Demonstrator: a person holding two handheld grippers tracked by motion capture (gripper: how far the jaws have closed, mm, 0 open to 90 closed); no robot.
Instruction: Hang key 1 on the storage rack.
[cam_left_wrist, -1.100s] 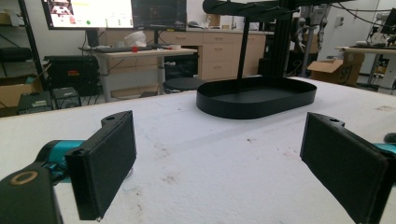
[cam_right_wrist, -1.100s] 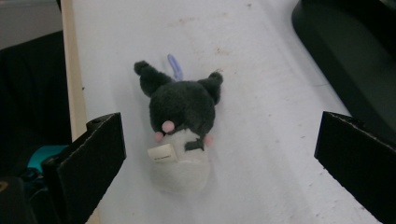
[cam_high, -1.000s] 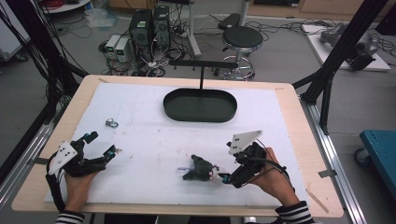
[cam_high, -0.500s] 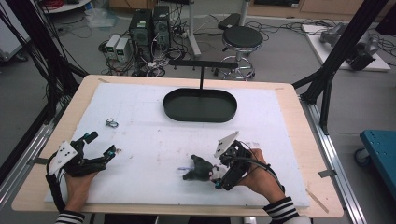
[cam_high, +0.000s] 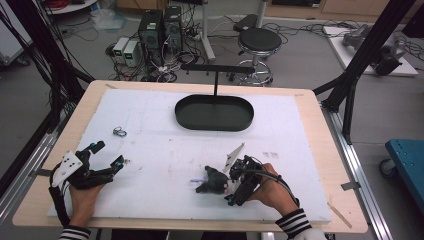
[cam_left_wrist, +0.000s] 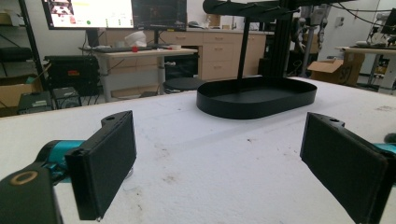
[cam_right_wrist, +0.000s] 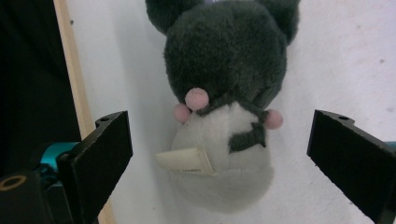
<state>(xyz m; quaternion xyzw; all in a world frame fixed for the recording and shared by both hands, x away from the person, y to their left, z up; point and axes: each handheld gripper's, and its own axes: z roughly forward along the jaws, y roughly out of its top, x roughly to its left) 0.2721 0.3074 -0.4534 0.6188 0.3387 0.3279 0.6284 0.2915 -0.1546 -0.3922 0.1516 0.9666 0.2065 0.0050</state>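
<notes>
Plush toy (cam_right_wrist: 224, 98) between wide-open, empty right gripper (cam_right_wrist: 224, 154) jaws: likely soft, light, compressible; pinch pale body. Left gripper (cam_left_wrist: 219, 154) wide open, empty.

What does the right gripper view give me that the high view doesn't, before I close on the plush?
Right gripper view alone: the plush toy up close between the wide-open jaws of the right claw, with its pink dots and a small white fabric tag. High view alone: the black oval tray, the small metal ring and the left claw, open over bare foam. Both: the plush lying on the white foam mat near the table's front edge, not yet gripped.
</notes>
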